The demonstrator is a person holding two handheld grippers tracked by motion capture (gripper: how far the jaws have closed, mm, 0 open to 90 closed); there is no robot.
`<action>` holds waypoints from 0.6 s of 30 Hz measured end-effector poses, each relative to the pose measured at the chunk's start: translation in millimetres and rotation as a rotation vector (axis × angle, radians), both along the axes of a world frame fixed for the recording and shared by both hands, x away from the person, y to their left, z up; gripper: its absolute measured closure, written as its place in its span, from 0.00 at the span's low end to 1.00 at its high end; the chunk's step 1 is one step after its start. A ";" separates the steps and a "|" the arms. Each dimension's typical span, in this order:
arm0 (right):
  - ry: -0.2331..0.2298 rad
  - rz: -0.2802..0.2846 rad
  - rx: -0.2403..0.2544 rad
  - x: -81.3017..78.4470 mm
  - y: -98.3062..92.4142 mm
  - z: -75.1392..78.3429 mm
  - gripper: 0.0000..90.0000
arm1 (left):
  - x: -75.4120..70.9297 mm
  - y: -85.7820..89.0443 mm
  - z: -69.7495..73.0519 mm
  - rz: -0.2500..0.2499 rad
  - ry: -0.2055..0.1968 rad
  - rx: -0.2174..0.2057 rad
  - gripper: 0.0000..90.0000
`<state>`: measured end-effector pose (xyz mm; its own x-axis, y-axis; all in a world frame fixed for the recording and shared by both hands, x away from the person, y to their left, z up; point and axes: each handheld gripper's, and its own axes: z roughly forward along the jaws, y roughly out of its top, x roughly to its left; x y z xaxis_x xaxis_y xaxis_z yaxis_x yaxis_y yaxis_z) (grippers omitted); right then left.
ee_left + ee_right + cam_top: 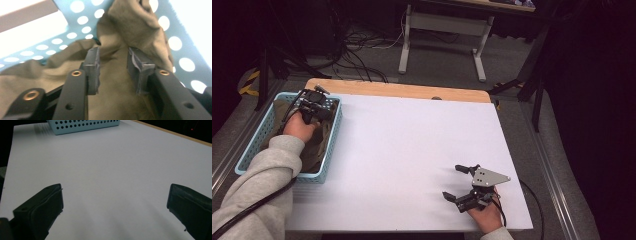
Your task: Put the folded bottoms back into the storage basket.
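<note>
L gripper [113, 72] sits down in the blue basket [175, 42], jaws partly apart w/ olive cloth [115, 100] bunched between and below the pads, not pinched. R gripper [115, 202] wide open, empty, over bare table [125, 165]. Risk: a fold snags on a pad and the cloth gets dragged back out.

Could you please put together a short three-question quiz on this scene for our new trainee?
1. True or false: the olive cloth lies inside the light blue perforated basket.
2. Which gripper hangs over bare white table: A) left gripper B) right gripper?
3. Fill in: the right gripper's jaws stand wide ____.

Key: 1 true. 2 B. 3 open, with nothing between them. The left gripper's pads stand slightly apart over the cloth, not pressing it.
</note>
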<state>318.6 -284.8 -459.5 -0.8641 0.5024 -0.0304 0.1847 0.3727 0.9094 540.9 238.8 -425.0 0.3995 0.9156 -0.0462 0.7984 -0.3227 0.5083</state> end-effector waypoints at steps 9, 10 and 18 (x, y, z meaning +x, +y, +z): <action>0.000 0.000 -0.001 -0.3 0.3 -0.2 0.01 | -15.3 3.6 25.6 -0.005 -0.085 -0.048 0.57; -0.001 0.000 -0.002 -0.4 0.3 -0.1 0.01 | -17.0 4.1 27.9 -0.003 -0.093 -0.056 0.57; 0.000 -0.001 -0.005 -0.1 0.5 -0.2 0.01 | -35.0 2.3 45.8 -0.043 -0.145 -0.119 0.50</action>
